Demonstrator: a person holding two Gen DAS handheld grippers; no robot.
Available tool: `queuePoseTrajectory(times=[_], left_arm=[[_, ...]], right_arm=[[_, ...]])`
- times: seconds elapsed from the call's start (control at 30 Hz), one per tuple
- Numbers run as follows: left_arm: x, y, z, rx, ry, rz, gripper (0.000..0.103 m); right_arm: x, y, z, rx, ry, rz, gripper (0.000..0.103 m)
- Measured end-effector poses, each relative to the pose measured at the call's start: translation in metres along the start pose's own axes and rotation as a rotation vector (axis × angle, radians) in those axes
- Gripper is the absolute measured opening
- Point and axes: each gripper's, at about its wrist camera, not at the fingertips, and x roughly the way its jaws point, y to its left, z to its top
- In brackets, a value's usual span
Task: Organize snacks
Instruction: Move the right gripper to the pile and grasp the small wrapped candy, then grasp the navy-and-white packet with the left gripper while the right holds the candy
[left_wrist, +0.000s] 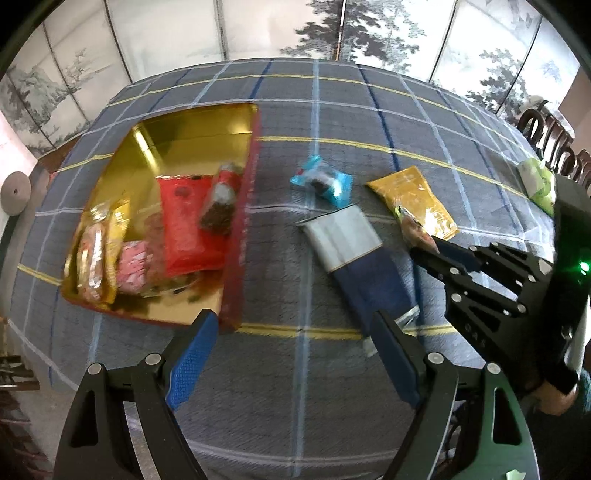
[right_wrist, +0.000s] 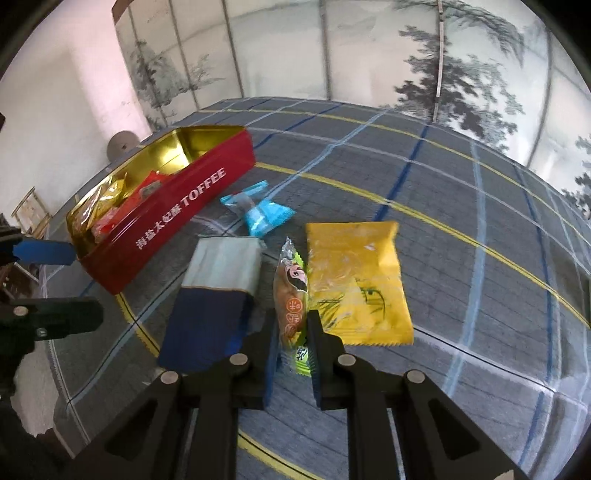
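Red tin (right_wrist: 177, 206) already holds several snacks. The right gripper (right_wrist: 293, 334) pinches a clear sausage pack (right_wrist: 291, 291) on the cloth (right_wrist: 461, 206); the left gripper (left_wrist: 291, 354) hangs wide and empty. Blue candy (right_wrist: 258, 214), yellow pouch (right_wrist: 354, 284), navy pack (right_wrist: 218, 295) remain outside.

we see the right gripper (right_wrist: 293, 332) clamped on a slim orange snack packet (right_wrist: 291, 291), beside the yellow packet (right_wrist: 356, 280) on the checked cloth (right_wrist: 461, 184).
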Motion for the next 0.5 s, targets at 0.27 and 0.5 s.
queuePoseTrajectory(times=[0.27,0.5], left_arm=[[0.022,-0.031,0.014,-0.007,-0.019,-0.040,0.082],[0.040,-0.046,0.021,-0.042,0.004,-0.034,0.082]], right_arm=[[-0.028,-0.039,-0.008,0.098,-0.077,-0.081,0.015],[-0.033,-0.088,-0.017,0.188,-0.099,-0.248,0.015]])
